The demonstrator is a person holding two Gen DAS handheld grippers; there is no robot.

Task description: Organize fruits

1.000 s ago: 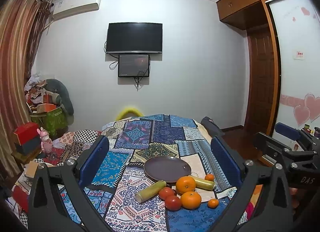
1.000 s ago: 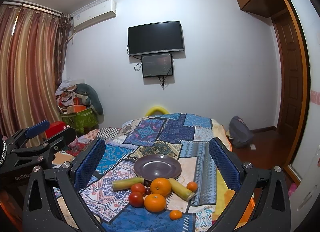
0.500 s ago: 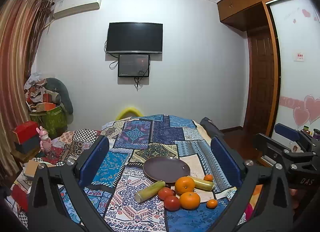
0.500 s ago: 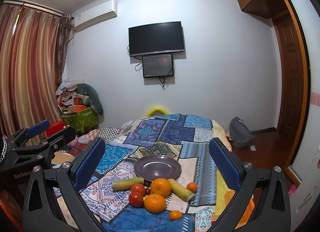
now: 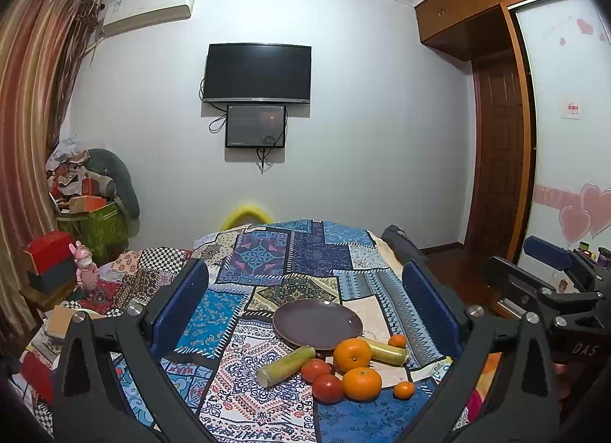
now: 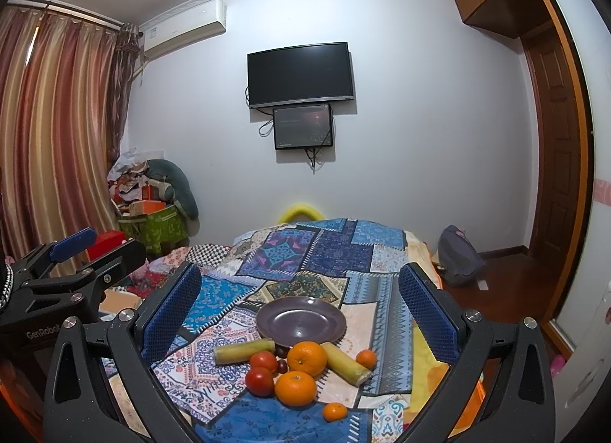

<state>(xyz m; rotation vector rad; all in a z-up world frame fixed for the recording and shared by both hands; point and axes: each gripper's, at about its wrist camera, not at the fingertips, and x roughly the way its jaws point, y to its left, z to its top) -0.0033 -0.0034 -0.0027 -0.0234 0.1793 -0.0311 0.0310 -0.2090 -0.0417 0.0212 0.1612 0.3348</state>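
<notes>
A purple plate (image 5: 317,324) (image 6: 301,319) lies empty on the patchwork bedspread (image 5: 267,263). In front of it lie two large oranges (image 6: 307,358), (image 6: 295,388), two small oranges (image 6: 366,358), (image 6: 335,411), two tomatoes (image 6: 263,361), (image 6: 259,381), a small dark fruit (image 6: 282,366) and two pale green cane pieces (image 6: 243,351), (image 6: 346,362). My left gripper (image 5: 305,309) is open and empty, held above and short of the fruit. My right gripper (image 6: 299,313) is open and empty, likewise short of the fruit. Each gripper shows at the edge of the other's view.
The bed fills the middle of the room. A cluttered pile with a green box (image 6: 160,225) stands at the left by the curtain (image 6: 57,137). A grey bag (image 6: 458,256) lies on the wooden floor at the right, near a door (image 6: 550,145).
Both views have shifted only slightly; the fruit and plate lie as before and both grippers stay open.
</notes>
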